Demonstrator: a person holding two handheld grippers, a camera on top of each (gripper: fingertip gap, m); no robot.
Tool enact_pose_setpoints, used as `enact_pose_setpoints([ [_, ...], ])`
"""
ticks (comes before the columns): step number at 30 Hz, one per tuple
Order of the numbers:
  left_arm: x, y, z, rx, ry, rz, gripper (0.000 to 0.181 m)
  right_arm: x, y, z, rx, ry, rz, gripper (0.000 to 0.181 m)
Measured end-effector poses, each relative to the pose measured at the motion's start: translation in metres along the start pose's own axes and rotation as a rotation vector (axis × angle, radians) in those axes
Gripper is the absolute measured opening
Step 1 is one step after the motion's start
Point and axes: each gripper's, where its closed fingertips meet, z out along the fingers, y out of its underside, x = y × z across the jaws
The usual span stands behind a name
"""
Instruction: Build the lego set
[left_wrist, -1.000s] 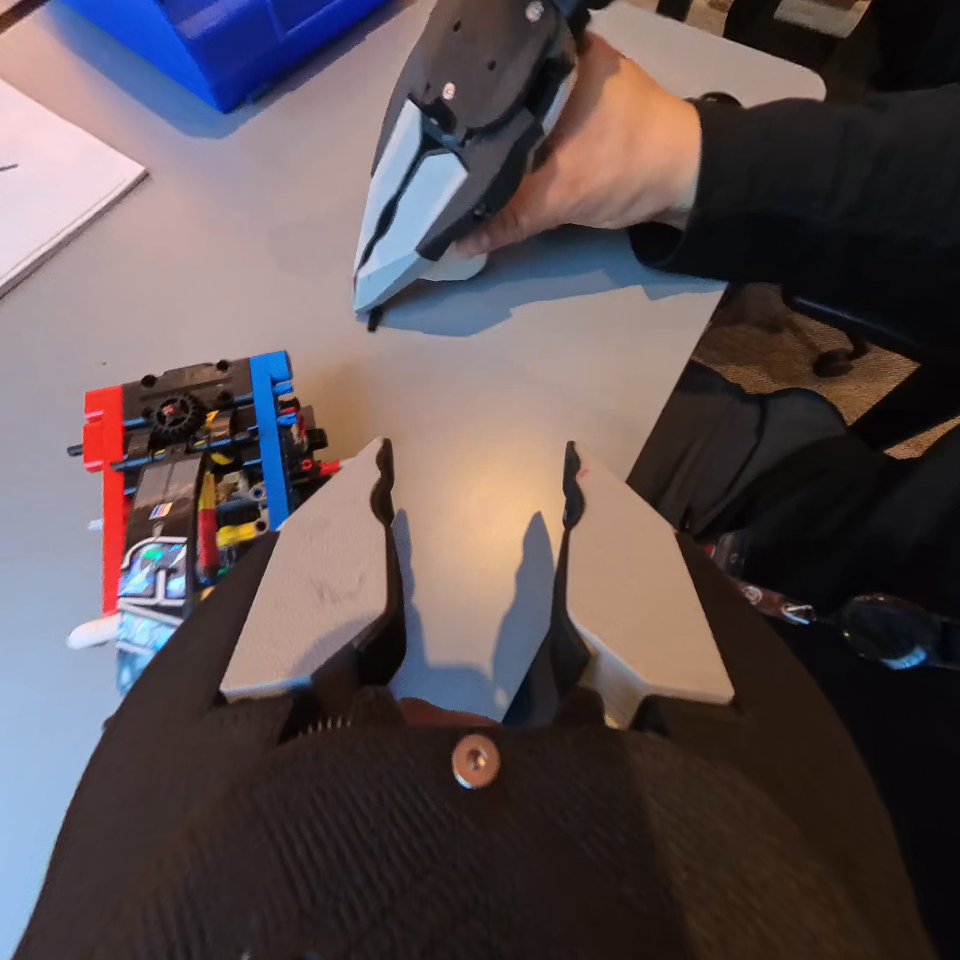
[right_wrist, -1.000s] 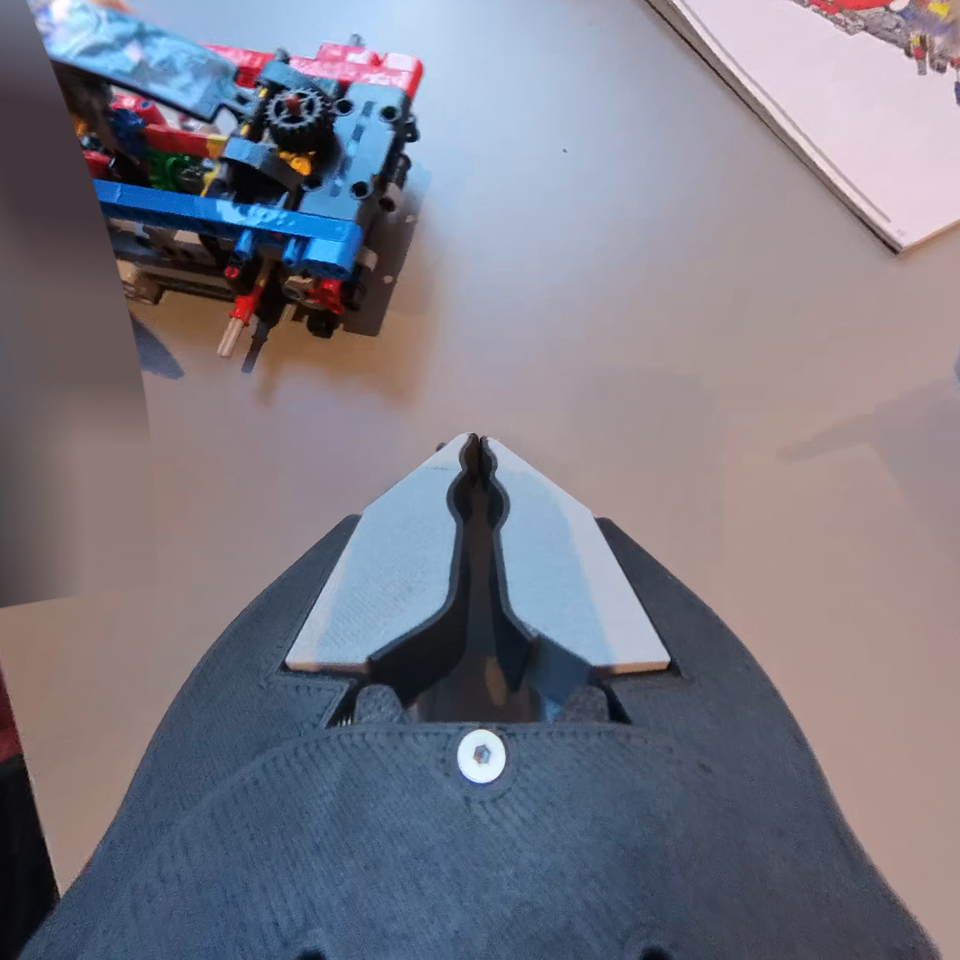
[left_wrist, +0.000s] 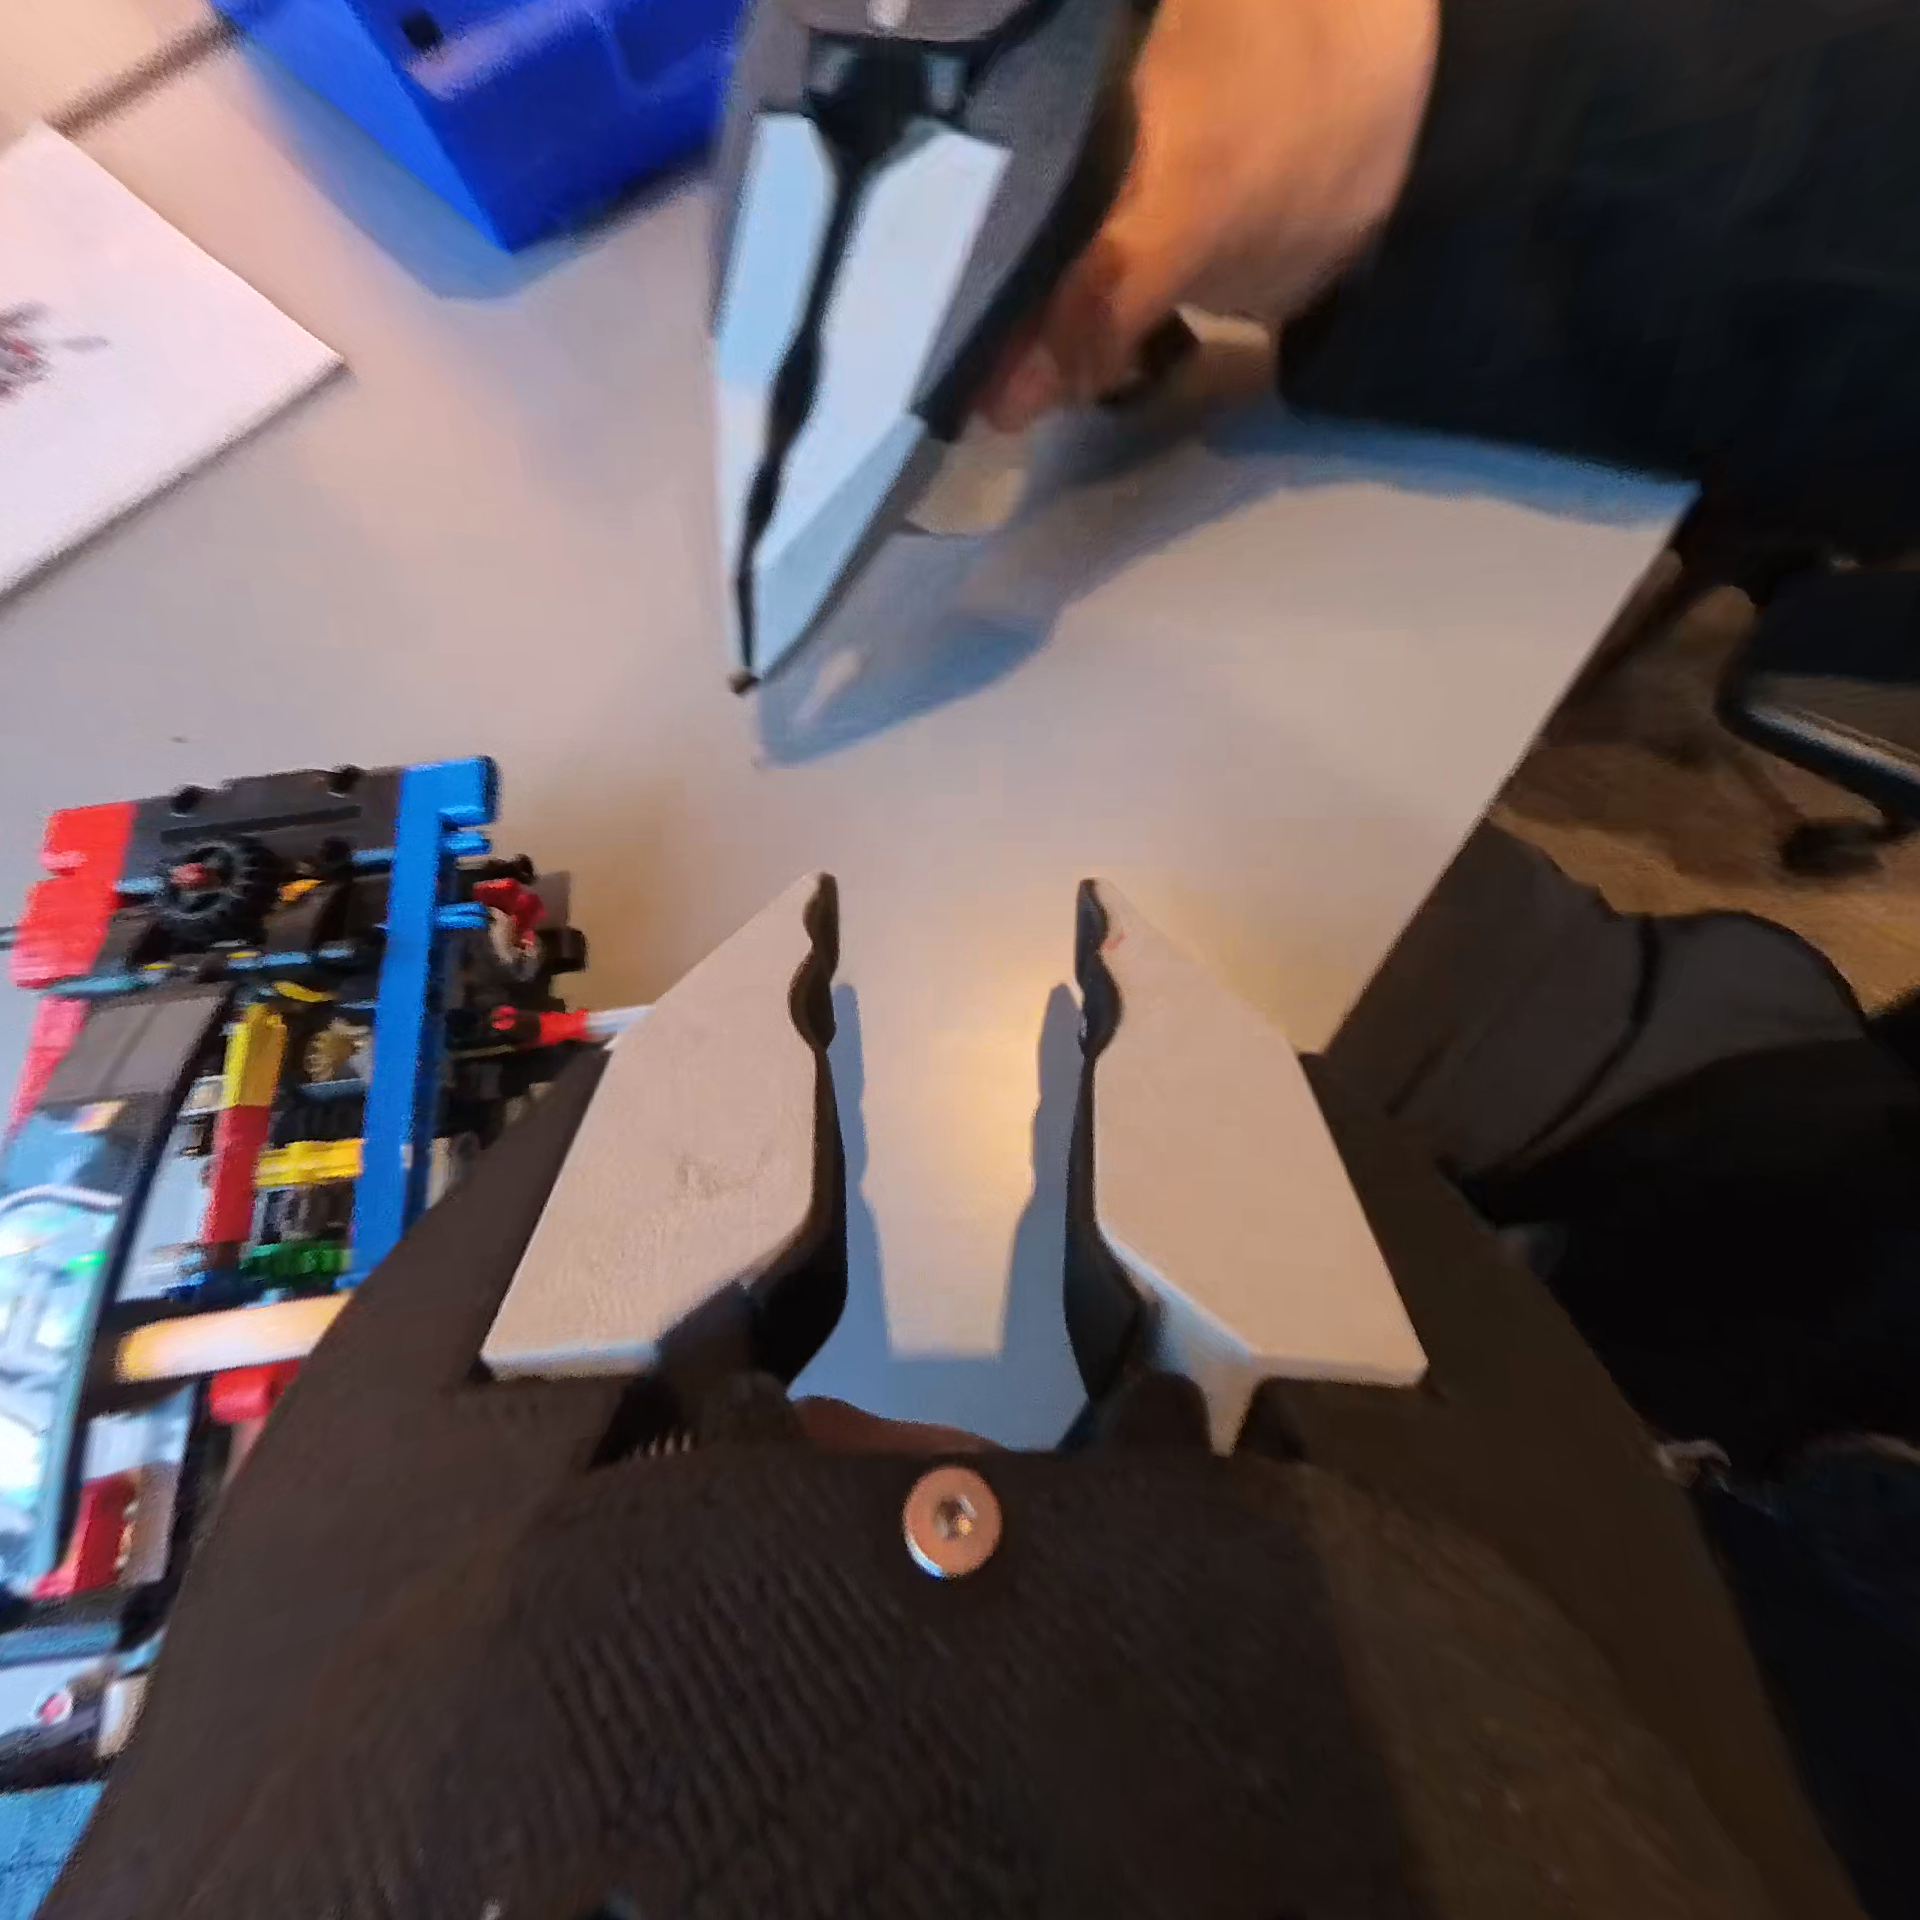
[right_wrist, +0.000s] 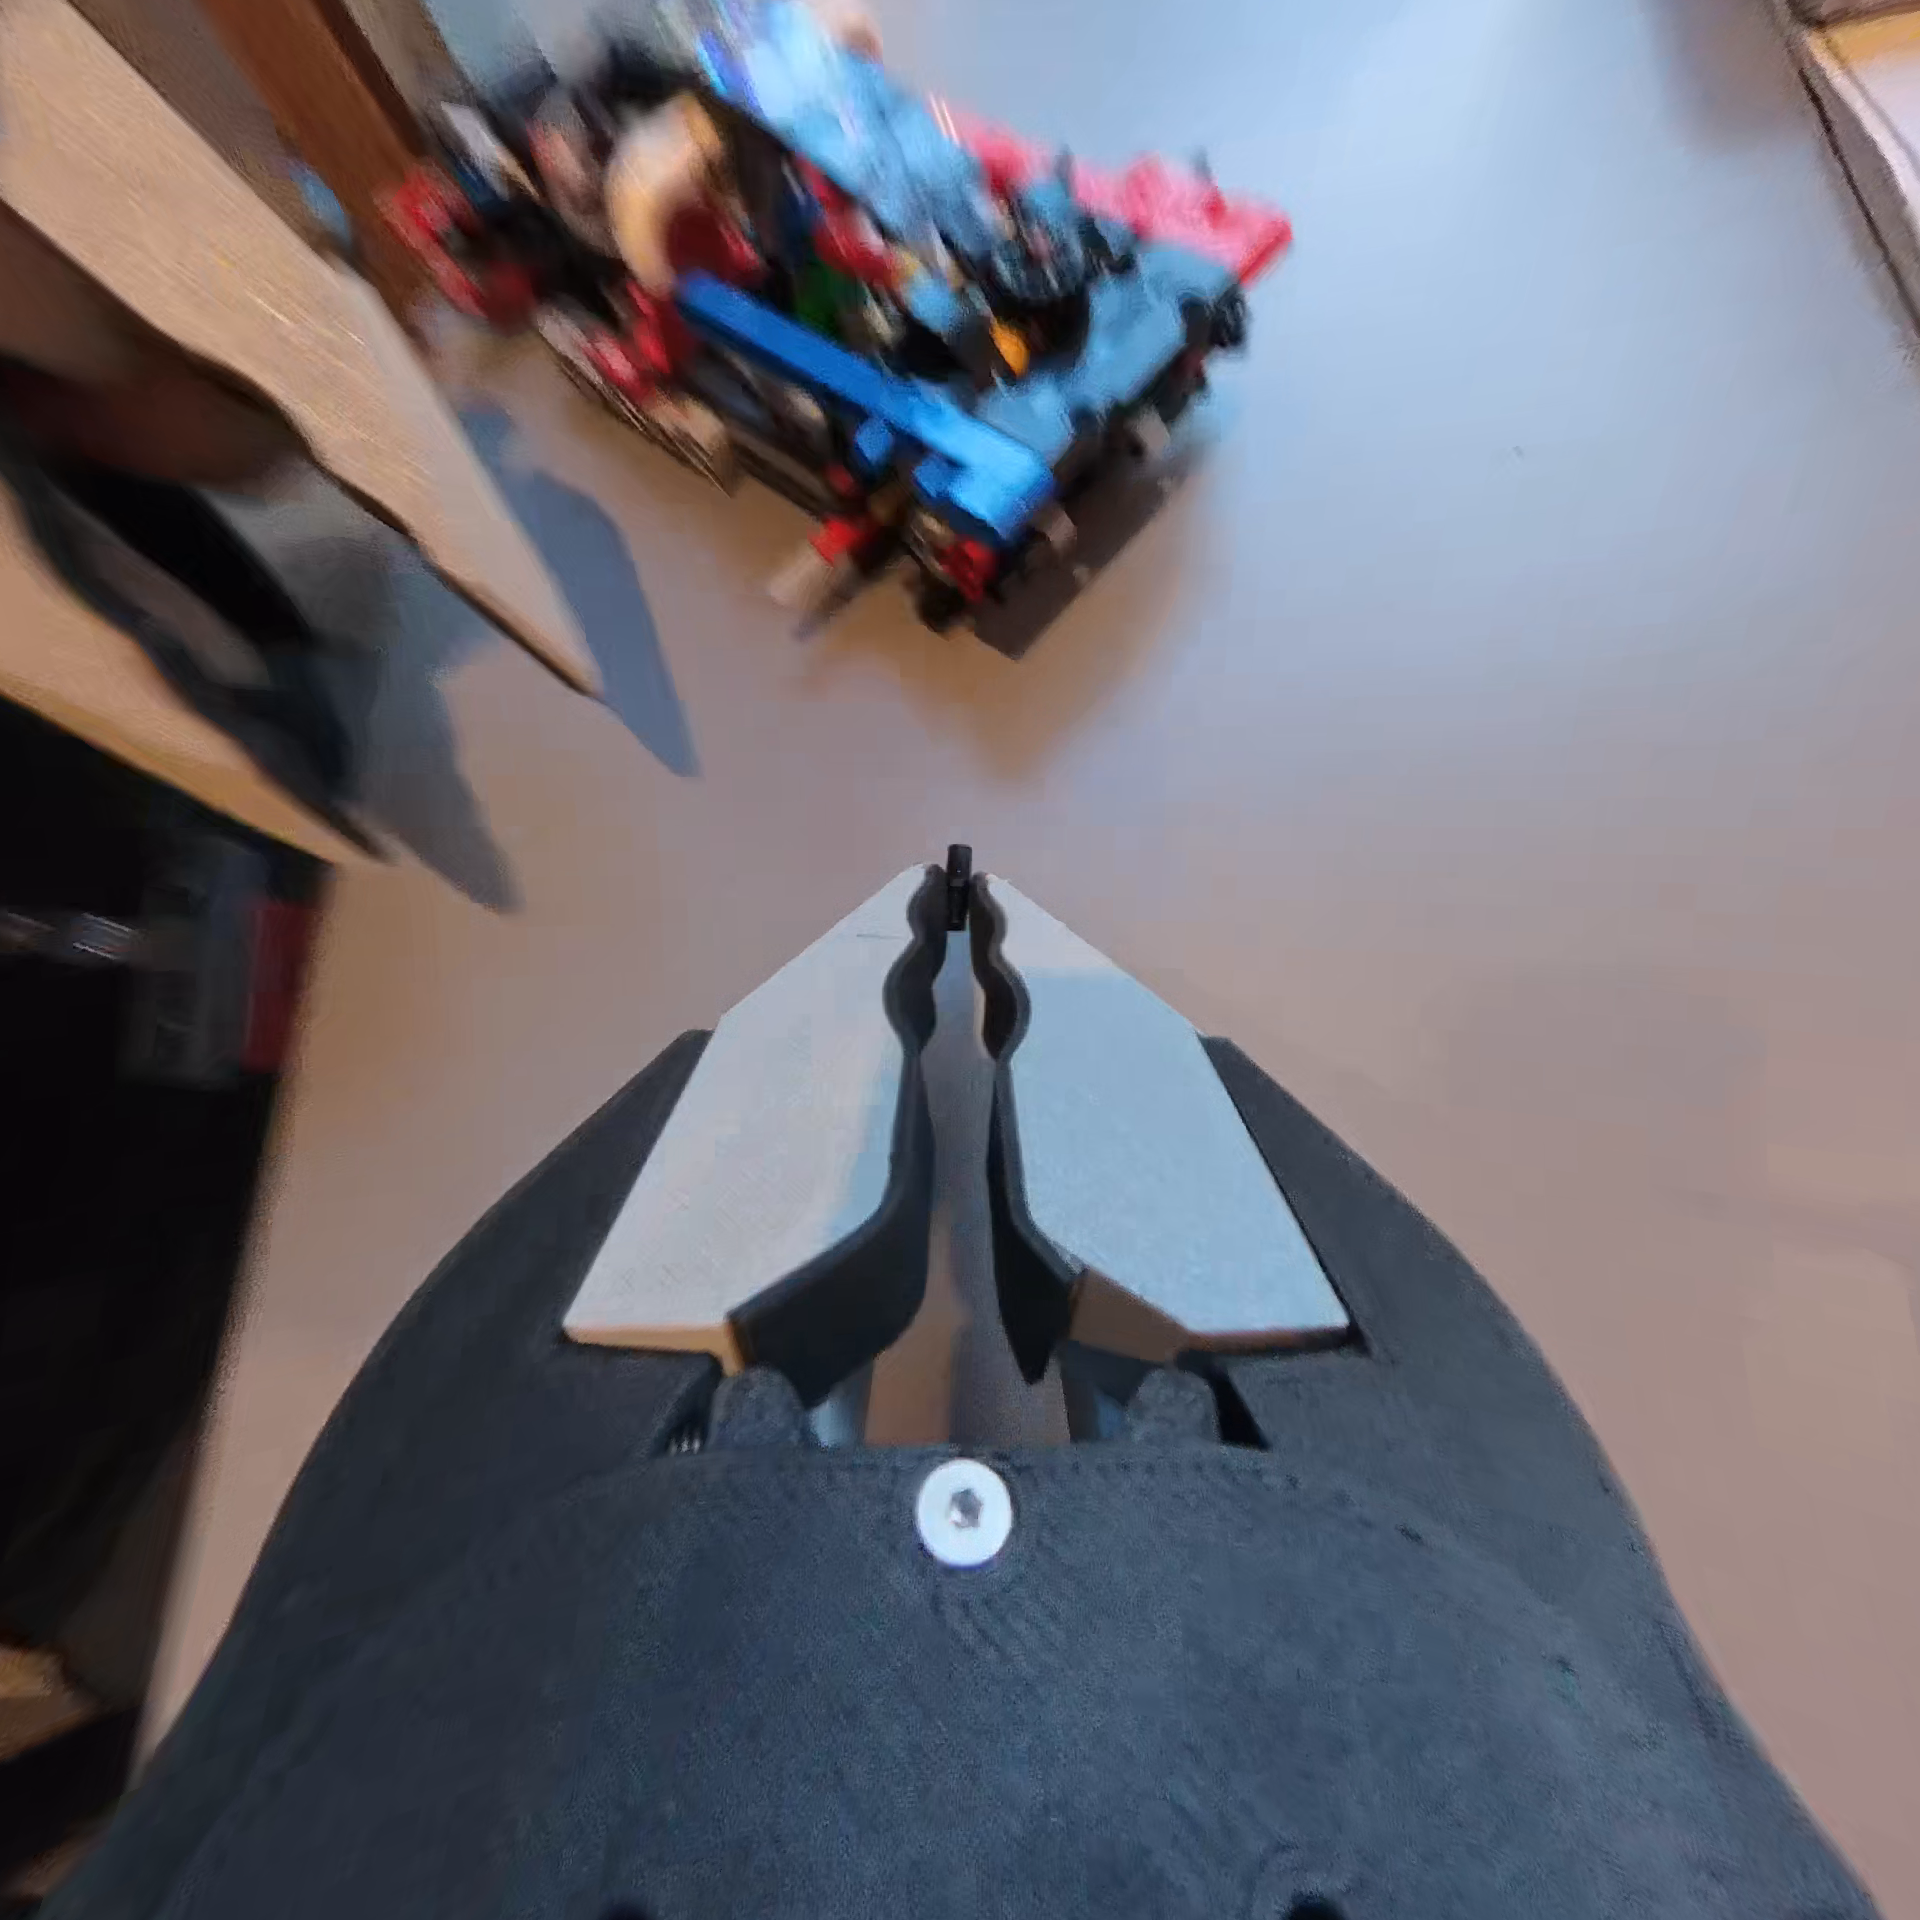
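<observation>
- While the right gripper (right_wrist: 958, 883) pinches a small black peg (right_wrist: 957, 871) at its very tips, its fingers drawn narrow around it, the lego model (right_wrist: 883, 395) lies ahead of it and a little to its left on the grey table (right_wrist: 1455, 831), well apart from the peg.
- Seen from the left wrist, the left gripper (left_wrist: 951, 914) hangs with its fingers spread wide and nothing between them; the model sits just beside its left finger, so I judge the left tool the nearer of the two.
- Relative to the model, the right gripper stands off past the end with the blue beam (left_wrist: 416, 997) and the black gear (left_wrist: 208, 878), tips aimed down at the table.
- Long axis of the model: it runs roughly alongside the left gripper's fingers, the red-edged end (left_wrist: 73, 904) farthest from that camera.
- The peg's own axis lies along the right fingers, one end poking out forward; which hole it suits I cannot tell.
</observation>
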Motion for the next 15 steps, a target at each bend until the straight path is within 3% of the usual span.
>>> enact_pose_setpoints([
  [4, -0.023, -0.026, -0.007, 0.173, -0.112, -0.005, 0.036, -0.047, -0.042, -0.020, 0.288, -0.256, 0.277, 0.001],
  [8, -0.032, -0.049, -0.023, 0.350, -0.249, 0.089, 0.034, -0.058, -0.068, -0.037, 0.604, -0.426, 0.598, 0.000],
  [11, -0.025, -0.059, -0.028, 0.409, -0.318, 0.210, 0.026, -0.064, -0.072, -0.040, 0.733, -0.521, 0.746, 0.000],
  [13, -0.019, -0.058, -0.021, 0.396, -0.294, 0.222, 0.019, -0.067, -0.071, -0.032, 0.718, -0.487, 0.752, 0.000],
  [15, -0.028, -0.044, -0.003, 0.345, -0.310, 0.215, 0.011, -0.045, -0.051, -0.014, 0.610, -0.230, 0.718, 0.000],
])
